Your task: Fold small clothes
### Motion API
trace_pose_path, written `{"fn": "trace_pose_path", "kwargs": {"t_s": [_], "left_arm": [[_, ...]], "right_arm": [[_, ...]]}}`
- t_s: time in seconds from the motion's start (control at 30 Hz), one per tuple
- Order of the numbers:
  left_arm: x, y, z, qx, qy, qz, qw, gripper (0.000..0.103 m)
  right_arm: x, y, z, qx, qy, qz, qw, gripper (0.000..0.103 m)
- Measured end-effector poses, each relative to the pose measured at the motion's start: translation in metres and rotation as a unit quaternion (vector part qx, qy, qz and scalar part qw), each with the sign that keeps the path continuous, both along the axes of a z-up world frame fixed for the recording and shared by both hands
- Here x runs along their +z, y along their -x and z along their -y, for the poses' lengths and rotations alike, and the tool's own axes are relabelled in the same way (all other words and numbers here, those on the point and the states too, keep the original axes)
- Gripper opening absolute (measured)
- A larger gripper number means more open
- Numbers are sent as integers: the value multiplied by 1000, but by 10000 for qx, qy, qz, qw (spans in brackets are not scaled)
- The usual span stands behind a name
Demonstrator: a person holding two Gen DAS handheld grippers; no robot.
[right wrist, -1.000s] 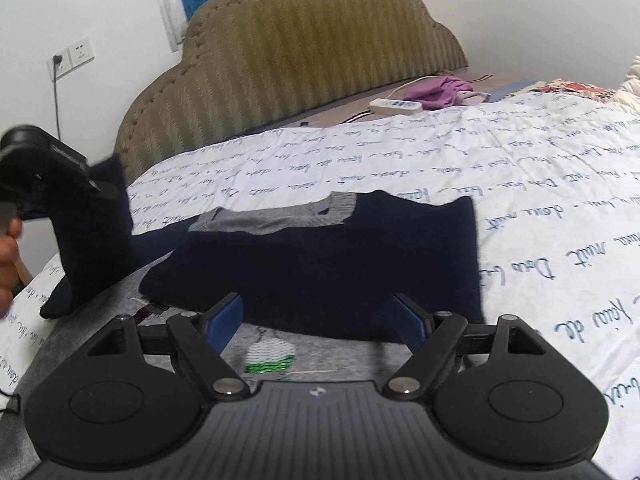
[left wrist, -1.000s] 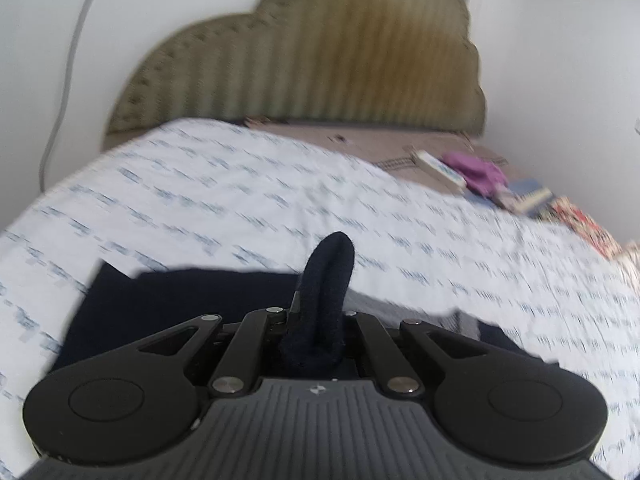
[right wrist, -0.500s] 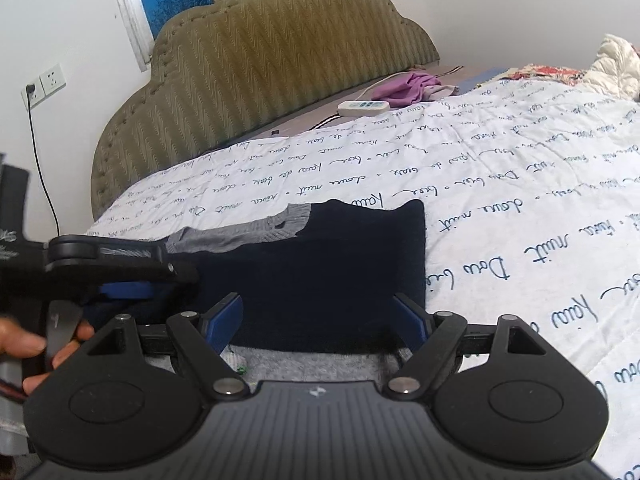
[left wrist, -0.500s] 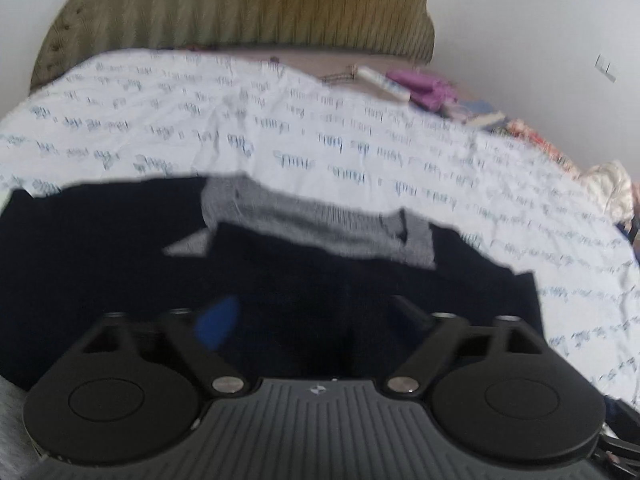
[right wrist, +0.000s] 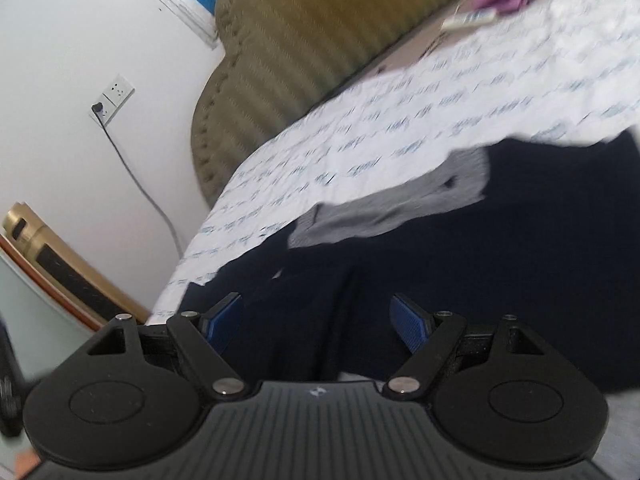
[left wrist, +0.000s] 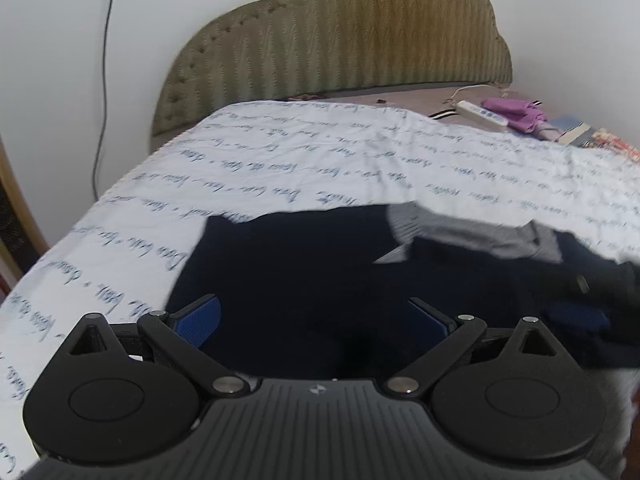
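While the navy garment lies part-folded on the bed, both grippers hang empty over it
As the bed (left wrist: 304, 160) with its script-printed white sheet fills the scene, the navy garment (left wrist: 304, 280) with a grey collar (left wrist: 480, 236) lies on its near part, a sleeve or side apparently laid across the body; I judge the step to be between folds, and the next move calls for picking a free edge or hem and carrying it over squarely. The left gripper (left wrist: 316, 320) has just been opening and now stands wide, released, with nothing between its jaws, only cloth beneath; the right gripper (right wrist: 316, 322) is also spread, grasping nothing, hovering over the garment's near left part
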State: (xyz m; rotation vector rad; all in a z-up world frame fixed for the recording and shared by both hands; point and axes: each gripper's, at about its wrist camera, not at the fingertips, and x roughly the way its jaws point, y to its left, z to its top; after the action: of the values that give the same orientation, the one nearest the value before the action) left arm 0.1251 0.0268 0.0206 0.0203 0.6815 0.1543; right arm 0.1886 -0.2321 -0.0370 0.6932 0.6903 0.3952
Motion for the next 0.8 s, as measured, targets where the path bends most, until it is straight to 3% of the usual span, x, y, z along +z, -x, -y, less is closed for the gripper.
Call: {"fn": "trace_pose_path", "kwargs": {"t_s": [0.03, 0.1, 0.17, 0.27, 0.33, 0.37, 0.6, 0.8], "left_arm": [[-1, 2, -3, -6, 12, -52, 10000, 99], [-2, 4, -9, -3, 89, -136, 9999, 99], [-5, 4, -11, 14, 92, -152, 9998, 99], [-8, 4, -13, 86, 68, -223, 9997, 99], [-9, 4, -13, 82, 98, -226, 9997, 99], [-8, 5, -13, 84, 86, -229, 9997, 99], [-12, 3, -9, 87, -119, -286, 9995, 99], [-9, 1, -12, 163, -107, -276, 9994, 100]], "right_arm": [[-7, -6, -2, -29, -129, -137, 9998, 80], [-15, -15, -2, -80, -386, -320, 9987, 62], [-20, -19, -5, -55, -550, -396, 9977, 54], [-21, -21, -12, 21, -405, -442, 9982, 45], [-19, -23, -15, -21, -206, -491, 9986, 27], [-18, -24, -14, -52, -176, -522, 9985, 13], [5, -14, -17, -160, 327, -77, 9993, 6], [35, 2, 10, -566, 615, 359, 9959, 4]]}}
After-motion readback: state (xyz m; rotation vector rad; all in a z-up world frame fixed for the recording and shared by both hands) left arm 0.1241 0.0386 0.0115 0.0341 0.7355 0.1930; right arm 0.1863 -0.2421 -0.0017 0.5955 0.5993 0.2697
